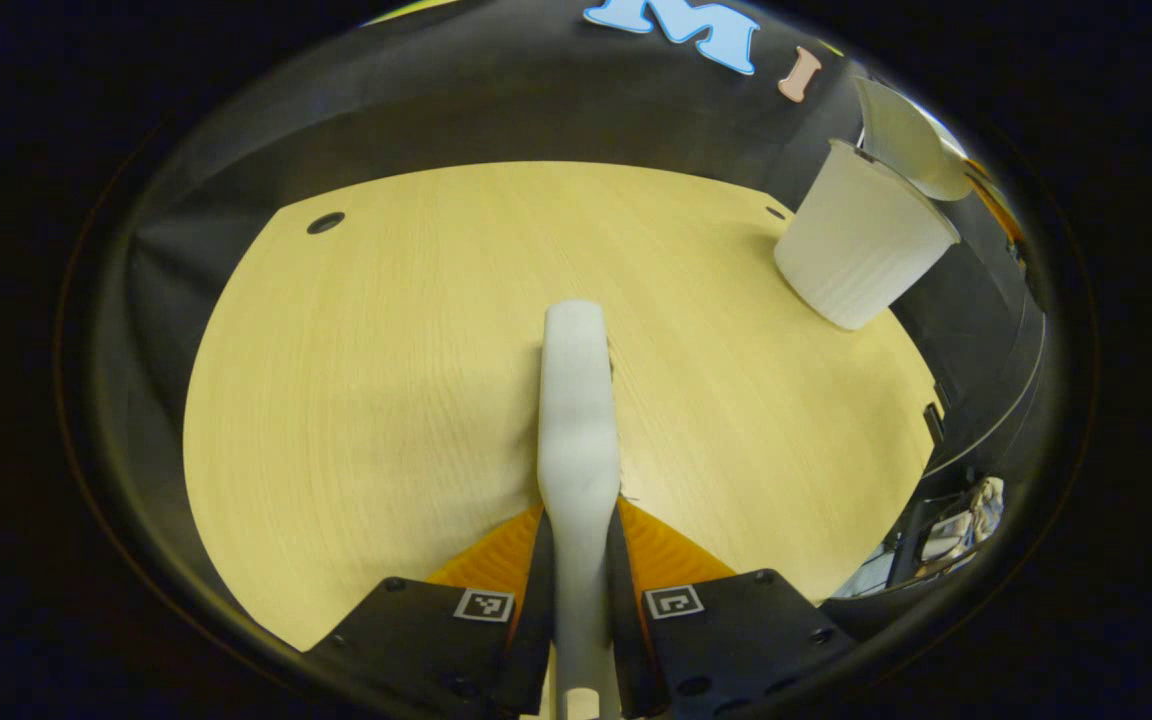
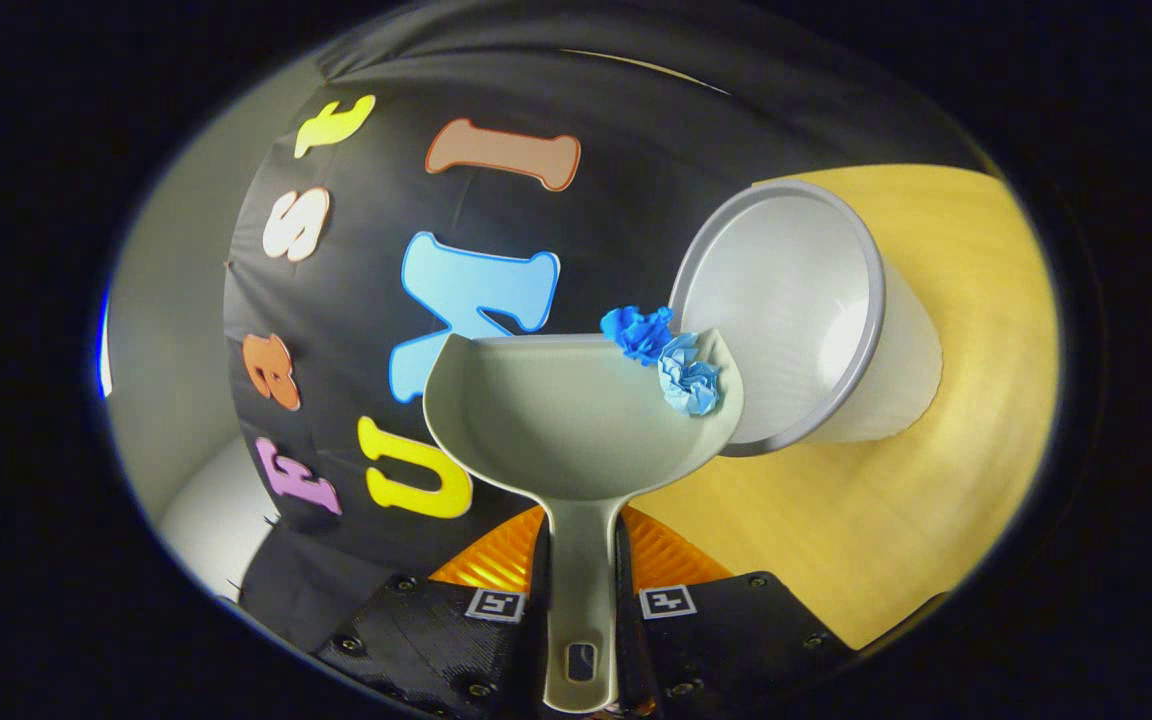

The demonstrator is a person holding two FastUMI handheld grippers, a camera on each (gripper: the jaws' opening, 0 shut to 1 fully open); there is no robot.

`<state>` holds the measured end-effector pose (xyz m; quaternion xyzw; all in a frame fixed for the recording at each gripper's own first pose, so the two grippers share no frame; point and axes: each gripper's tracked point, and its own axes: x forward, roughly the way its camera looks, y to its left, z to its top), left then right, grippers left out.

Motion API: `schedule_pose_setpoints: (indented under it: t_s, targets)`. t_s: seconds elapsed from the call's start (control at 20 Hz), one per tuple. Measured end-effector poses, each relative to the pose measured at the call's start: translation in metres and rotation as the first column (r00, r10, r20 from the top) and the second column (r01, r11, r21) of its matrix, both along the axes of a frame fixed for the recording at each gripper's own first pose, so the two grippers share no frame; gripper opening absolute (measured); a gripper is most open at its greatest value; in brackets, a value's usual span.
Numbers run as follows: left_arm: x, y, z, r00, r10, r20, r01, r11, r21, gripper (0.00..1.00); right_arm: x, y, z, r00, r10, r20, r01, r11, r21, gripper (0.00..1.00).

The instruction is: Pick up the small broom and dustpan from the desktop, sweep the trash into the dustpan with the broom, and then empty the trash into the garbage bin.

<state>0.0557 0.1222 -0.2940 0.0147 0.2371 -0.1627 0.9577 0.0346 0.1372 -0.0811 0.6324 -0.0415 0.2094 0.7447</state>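
We see the right gripper (image 2: 581, 590) pinching the dustpan (image 2: 576, 420) handle between both fingers, pan tilted toward the bin (image 2: 816, 320). Two crumpled paper balls, dark blue (image 2: 639, 333) and light blue (image 2: 689, 375), sit at the pan's front corner, right at the bin's rim. The bin looks empty inside, though we can't see its bottom well.

In the left gripper view, the left gripper (image 1: 578, 590) has its fingers pressed on the broom (image 1: 576, 420) handle, which points out over the wooden table (image 1: 356, 400). The bristles are hidden from us. The bin (image 1: 861, 245) stands at the table's far right edge, with the dustpan's edge (image 1: 911, 135) above it.
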Motion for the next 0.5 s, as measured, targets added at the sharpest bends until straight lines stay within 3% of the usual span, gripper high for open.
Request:
schedule_pose_setpoints:
  t_s: [0.3,0.5]
  targets:
    - [0.002,-0.006,0.004,1.0,-0.002,0.0,0.002,1.0,-0.009,0.34,-0.001,-0.008,0.0,1.0,0.005,-0.006,-0.004,0.996,0.091,0.27]
    - [0.002,-0.008,0.003,1.0,0.005,0.002,-0.005,1.0,-0.018,0.36,0.002,0.003,-0.001,1.0,-0.014,0.006,0.015,0.998,-0.055,0.27]
